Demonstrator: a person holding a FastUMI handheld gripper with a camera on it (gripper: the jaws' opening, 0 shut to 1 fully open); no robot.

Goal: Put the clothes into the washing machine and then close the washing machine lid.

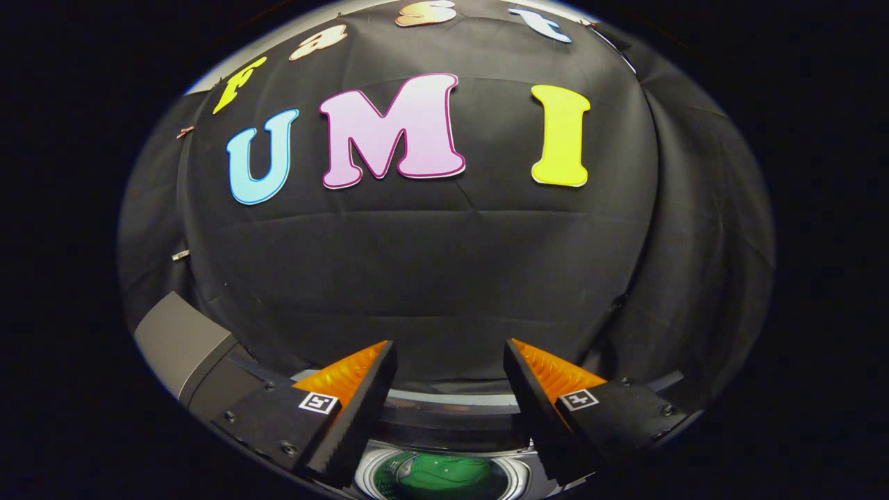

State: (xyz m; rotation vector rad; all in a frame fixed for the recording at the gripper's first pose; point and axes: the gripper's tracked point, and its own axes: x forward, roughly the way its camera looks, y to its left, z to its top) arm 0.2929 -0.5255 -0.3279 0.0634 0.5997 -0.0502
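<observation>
My gripper [450, 347] is open, its two fingers spread wide with nothing between them. Below and between the fingers I see the top of the washing machine [444, 410]. Its round drum opening [517, 476] lies low between the fingers. A green piece of clothing [441, 476] lies inside the drum. To the left of the left finger a grey slab [182, 340] stands tilted up; it looks like the raised lid of the machine.
The black cloth wall of the booth [430, 278] rises just behind the machine and wraps around to both sides.
</observation>
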